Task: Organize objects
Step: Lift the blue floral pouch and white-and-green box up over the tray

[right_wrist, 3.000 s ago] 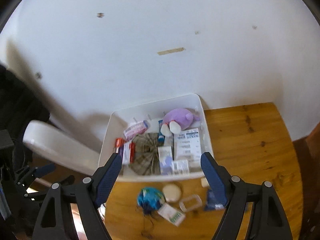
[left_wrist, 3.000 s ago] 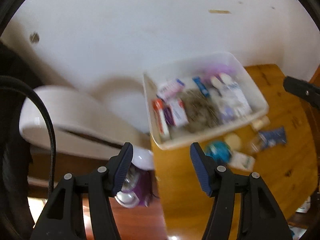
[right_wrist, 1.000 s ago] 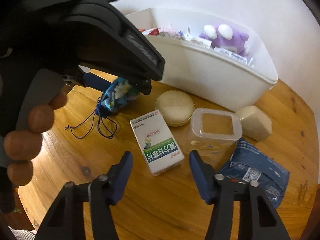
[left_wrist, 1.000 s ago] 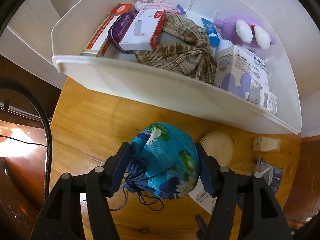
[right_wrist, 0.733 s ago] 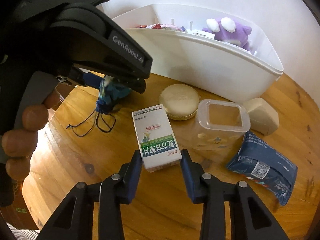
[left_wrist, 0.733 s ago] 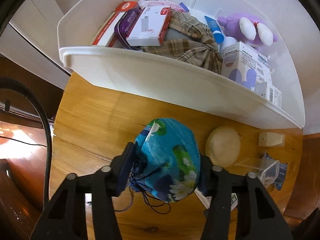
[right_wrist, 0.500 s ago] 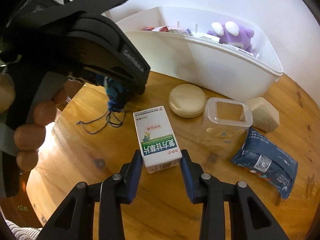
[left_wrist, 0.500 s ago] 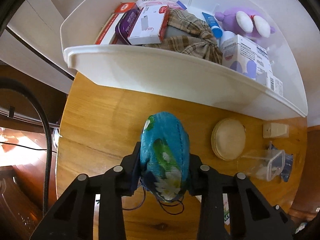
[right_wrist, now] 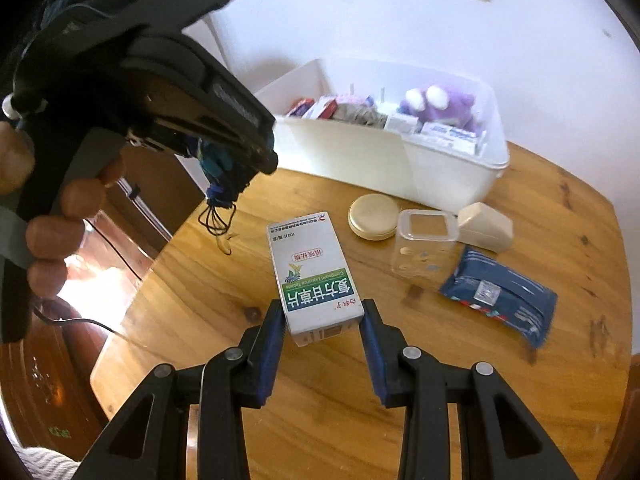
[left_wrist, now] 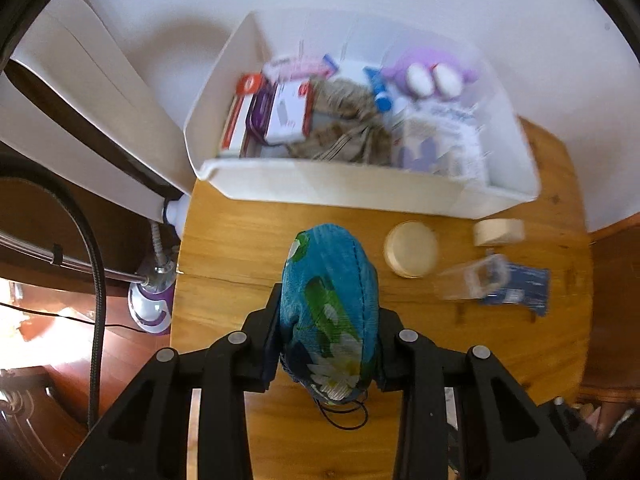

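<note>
While you hold both tools over the wooden table (right_wrist: 520, 380), the white bin (left_wrist: 360, 190) sits straight ahead of your left gripper (left_wrist: 329, 328), against the wall and crowded with boxes, a plaid cloth and a purple plush toy (right_wrist: 440, 106). That left gripper is clamped on the blue floral drawstring pouch (left_wrist: 330, 312), which stands squeezed between its 2 fingers with its cords dangling below, clear of the tabletop in the right wrist view. Your right gripper (right_wrist: 322, 330) has its 2 blue pads (right_wrist: 274, 344) pressed against the near end of the white and green medicine box (right_wrist: 314, 276), which lies flat and runs straight away from the tool. Ahead and to the right of it lies the dark blue packet (right_wrist: 500, 292), then the clear plastic container (right_wrist: 424, 244), with the cream wedge-shaped object (right_wrist: 486, 226) just beyond and the round cream compact (right_wrist: 374, 216) just left of the container, near the bin's front wall.
</note>
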`<state>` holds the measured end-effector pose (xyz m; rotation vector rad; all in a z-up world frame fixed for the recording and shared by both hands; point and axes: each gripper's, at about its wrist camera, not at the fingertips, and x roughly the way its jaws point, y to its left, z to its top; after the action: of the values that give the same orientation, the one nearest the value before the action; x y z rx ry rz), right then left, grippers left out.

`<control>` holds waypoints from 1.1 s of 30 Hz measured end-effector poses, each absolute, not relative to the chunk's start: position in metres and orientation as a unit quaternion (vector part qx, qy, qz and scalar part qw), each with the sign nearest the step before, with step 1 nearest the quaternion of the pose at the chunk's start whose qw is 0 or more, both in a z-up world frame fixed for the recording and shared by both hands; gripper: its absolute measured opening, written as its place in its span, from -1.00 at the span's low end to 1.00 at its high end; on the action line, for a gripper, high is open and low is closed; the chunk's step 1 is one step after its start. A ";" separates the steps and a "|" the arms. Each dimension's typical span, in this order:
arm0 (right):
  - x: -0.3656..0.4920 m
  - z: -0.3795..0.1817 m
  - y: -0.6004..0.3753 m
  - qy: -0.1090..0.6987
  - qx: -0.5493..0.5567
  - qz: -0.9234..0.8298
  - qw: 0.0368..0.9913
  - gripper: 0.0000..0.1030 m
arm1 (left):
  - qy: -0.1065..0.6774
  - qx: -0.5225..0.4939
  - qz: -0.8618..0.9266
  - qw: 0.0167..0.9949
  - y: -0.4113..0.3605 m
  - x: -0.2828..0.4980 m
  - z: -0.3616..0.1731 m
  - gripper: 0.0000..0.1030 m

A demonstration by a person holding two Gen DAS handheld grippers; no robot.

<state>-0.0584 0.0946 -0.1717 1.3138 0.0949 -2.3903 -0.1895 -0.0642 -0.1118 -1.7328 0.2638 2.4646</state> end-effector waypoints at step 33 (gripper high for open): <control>-0.162 0.014 0.123 -0.103 0.340 -0.924 0.138 -0.26 | 0.120 -0.423 0.886 0.143 0.011 -0.268 0.063 -0.27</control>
<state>-0.1621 0.1226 0.0135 0.9844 -0.2970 -2.6734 -0.2681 0.0105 0.0634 -1.2217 0.3474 2.5575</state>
